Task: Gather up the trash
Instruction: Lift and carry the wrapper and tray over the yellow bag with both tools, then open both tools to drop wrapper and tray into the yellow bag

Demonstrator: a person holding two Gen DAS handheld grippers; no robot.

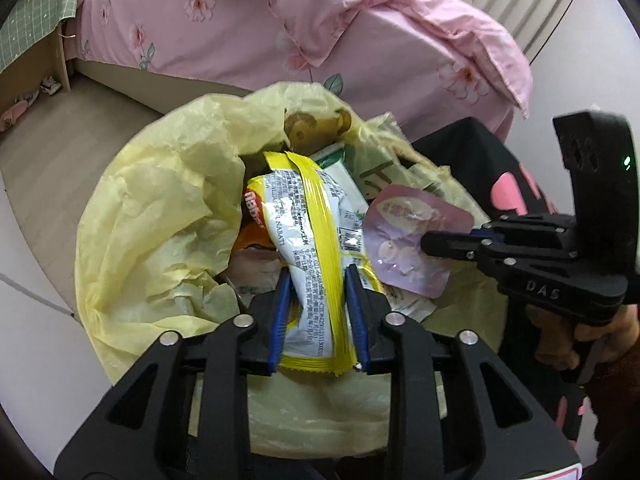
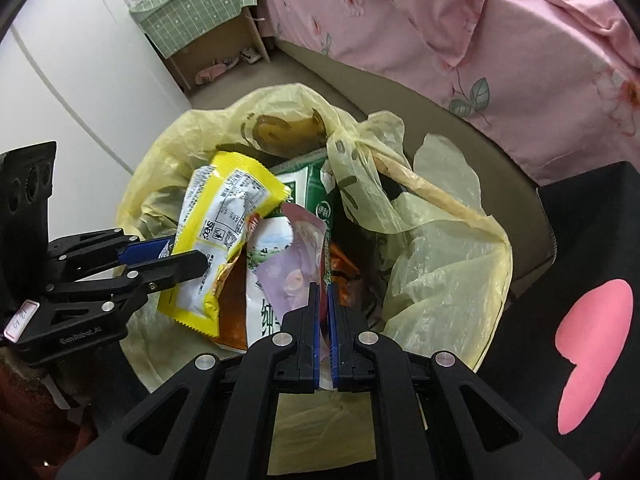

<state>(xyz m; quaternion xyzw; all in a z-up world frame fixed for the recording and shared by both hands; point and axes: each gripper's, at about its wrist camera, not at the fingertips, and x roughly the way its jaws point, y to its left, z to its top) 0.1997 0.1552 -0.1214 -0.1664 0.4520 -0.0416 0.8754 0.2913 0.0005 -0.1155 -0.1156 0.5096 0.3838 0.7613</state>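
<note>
A bin lined with a pale yellow plastic bag [image 1: 160, 208] [image 2: 440, 240] stands on the floor, full of wrappers. My left gripper [image 1: 318, 276] is shut on a yellow and white snack packet [image 1: 308, 232] and holds it over the bin's mouth; in the right wrist view the packet [image 2: 224, 216] hangs from that gripper [image 2: 180, 258] at the left. My right gripper [image 2: 323, 292] is shut on a pink pouch [image 2: 288, 276] over the bin; the left wrist view shows the pouch [image 1: 408, 240] in its fingers [image 1: 444, 246].
A bed with a pink floral quilt [image 1: 320, 28] runs behind the bin. A wooden side table with a green cloth [image 2: 200, 12] stands at the far left by a white wall [image 2: 80, 80]. A green carton [image 2: 316, 196] and an orange wrapper [image 2: 340, 264] lie in the bin.
</note>
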